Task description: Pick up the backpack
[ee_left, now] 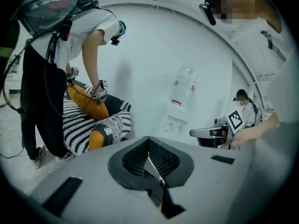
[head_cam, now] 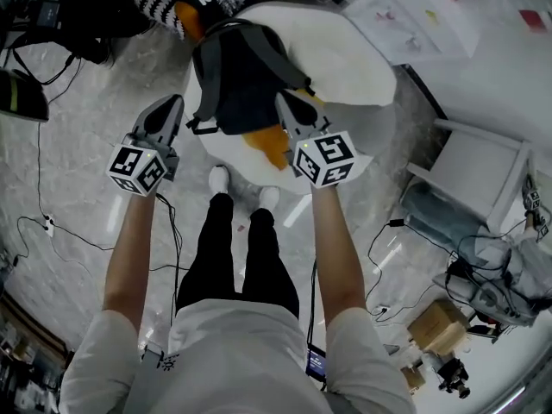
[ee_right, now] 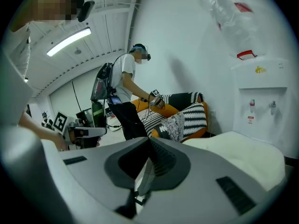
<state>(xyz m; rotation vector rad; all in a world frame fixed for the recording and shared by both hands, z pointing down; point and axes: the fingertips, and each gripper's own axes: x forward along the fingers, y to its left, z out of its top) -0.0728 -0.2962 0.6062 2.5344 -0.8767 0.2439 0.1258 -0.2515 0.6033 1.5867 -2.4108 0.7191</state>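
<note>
A: Backpack location?
B: Dark backpack lies flat on a white padded surface, straps up. An orange thing pokes out under its near edge.

A: Left tool?
B: Left tool sits just beside the backpack's left edge, near a loop of strap. Jaws pressed together, nothing pinched in the left gripper view. Contact with the strap: can't tell.

A: Right tool?
B: Right tool has its tip over the backpack's right side in the head view. Jaws also pressed together, holding nothing. Touching the fabric or just above it, can't tell.

A: Hands?
B: Both arms are stretched forward and the marker cubes face the camera. The person stands on a pale marbled floor.

A: Background?
B: Cables run over the floor on the left. The right gripper view shows a second person bent over a striped cushion on an orange seat, and a water dispenser by the wall.
</note>
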